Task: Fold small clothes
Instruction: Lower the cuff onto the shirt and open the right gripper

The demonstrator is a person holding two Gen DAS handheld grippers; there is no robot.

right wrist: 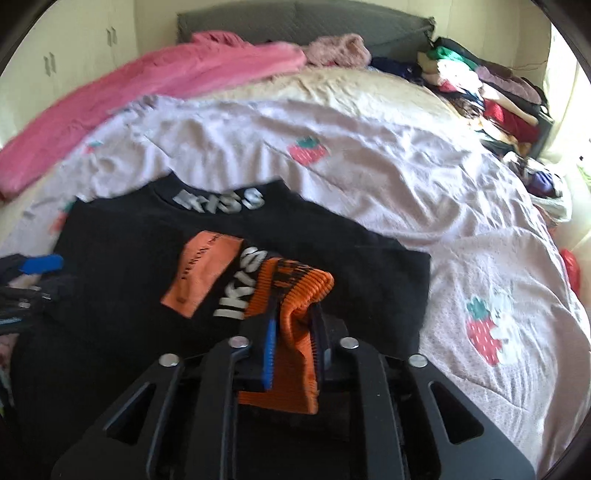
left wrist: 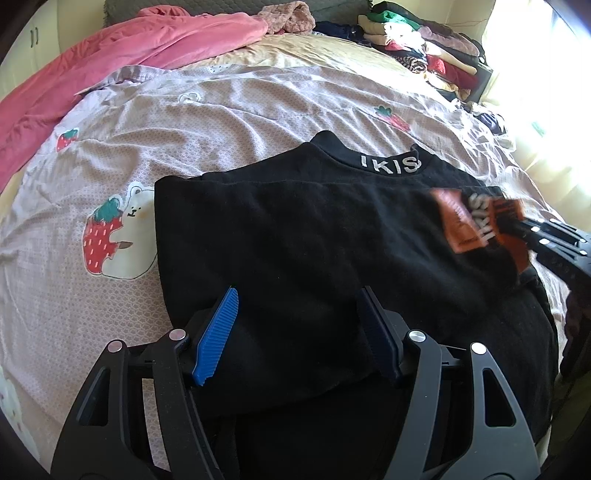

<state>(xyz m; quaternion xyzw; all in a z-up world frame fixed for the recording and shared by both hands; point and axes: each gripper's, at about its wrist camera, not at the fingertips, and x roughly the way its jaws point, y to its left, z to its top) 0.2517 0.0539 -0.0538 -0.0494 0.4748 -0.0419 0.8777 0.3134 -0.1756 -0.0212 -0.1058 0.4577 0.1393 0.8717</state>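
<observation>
Pinching orange ribbed cuff with right tongs; black knit sweater lies ahead, collar far; left tongs spread, straddling hem.

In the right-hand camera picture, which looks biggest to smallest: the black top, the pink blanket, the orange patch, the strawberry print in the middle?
1. Black top
2. Pink blanket, farther away, so unsure against the top
3. Orange patch
4. Strawberry print

Home bedroom — wide bed under strawberry-and-bear print cover, grey padded headboard at 12 o'clock. Pink blanket at 10 o'clock, stacked folded clothes at 1 o'clock — pale wardrobe doors at 11 o'clock, bright window at 2 o'clock.
</observation>
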